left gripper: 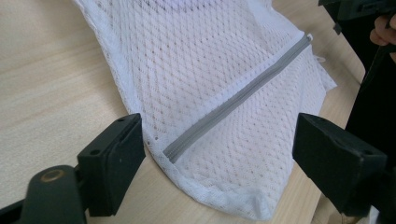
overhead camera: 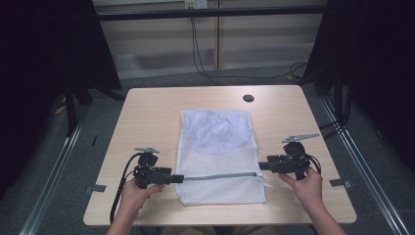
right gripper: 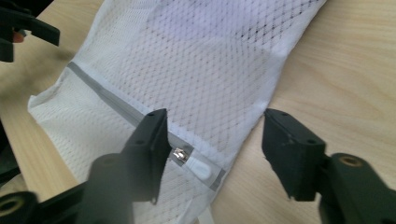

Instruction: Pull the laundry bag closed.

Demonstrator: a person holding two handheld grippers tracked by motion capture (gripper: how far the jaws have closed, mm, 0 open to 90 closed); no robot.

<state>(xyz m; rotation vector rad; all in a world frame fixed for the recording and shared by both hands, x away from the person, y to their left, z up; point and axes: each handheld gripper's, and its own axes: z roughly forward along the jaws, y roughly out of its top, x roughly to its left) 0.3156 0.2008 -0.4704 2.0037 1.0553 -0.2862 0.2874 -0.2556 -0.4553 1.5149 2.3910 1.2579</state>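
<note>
A white mesh laundry bag (overhead camera: 219,156) lies flat at the middle of the table, with a pale garment bundled inside its far half. A grey zipper (overhead camera: 220,176) runs across the bag near its front edge. My left gripper (overhead camera: 177,178) is open at the zipper's left end; in the left gripper view its jaws straddle the bag's corner (left gripper: 219,135) and the zipper's end (left gripper: 170,154). My right gripper (overhead camera: 262,166) is open at the right end. The white zipper pull (right gripper: 198,167) lies just below the gap between its fingertips (right gripper: 217,128).
The wooden table (overhead camera: 147,112) has a round black hole (overhead camera: 248,98) at its far right. Black curtains hang on both sides and cables trail on the floor behind. Bare tabletop lies left and right of the bag.
</note>
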